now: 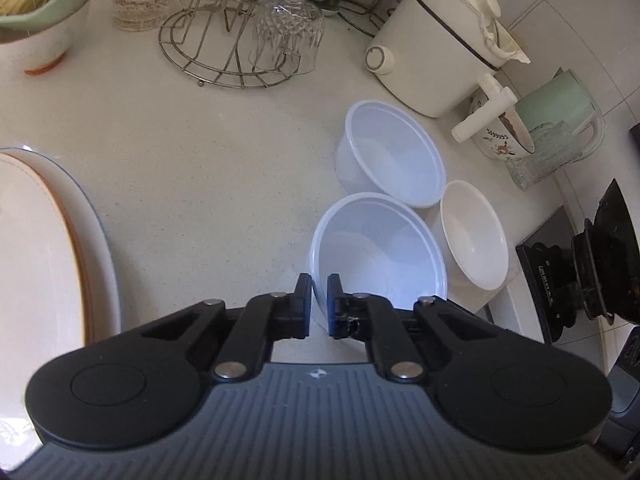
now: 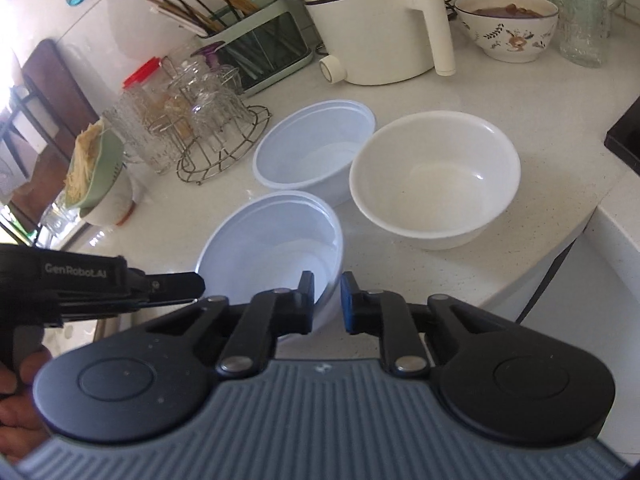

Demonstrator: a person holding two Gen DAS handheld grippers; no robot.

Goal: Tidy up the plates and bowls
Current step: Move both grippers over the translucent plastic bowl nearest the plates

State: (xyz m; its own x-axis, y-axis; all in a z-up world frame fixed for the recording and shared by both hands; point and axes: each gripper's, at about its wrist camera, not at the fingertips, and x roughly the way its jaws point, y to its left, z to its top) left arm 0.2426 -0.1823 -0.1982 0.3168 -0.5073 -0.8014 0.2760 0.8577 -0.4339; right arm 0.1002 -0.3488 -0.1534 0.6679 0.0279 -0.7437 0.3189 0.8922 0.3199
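Two hand-held grippers are what we see closing on one thing: the left hand-held gripper [image 1: 319, 305] is clenched on the near-left rim of the nearest translucent plastic bowl [image 1: 380, 252], one pad outside the wall and one inside, and the right hand-held gripper [image 2: 327, 305] grips the near-right rim of that same bowl the same way. In the right wrist view we also catch the left hand-held gripper coming in from the left edge, its tip at the bowl's rim, with part of a hand [image 2: 18, 408] behind it. The held bowl sits at the front of the pale speckled desk [image 1: 192, 184]. Just behind it stands a second translucent plastic bowl [image 1: 394, 152], touching or nearly so, and beside both, towards the desk's edge, a white ceramic bowl [image 2: 436, 178] (all three look empty to us). Farther back we find a wire glass rack [image 1: 236, 44] holding upturned glasses, a white electric cooker [image 1: 436, 48], and a floral bowl [image 2: 508, 26]. At the far left of the left wrist view lies a large oval plate [image 1: 44, 248].
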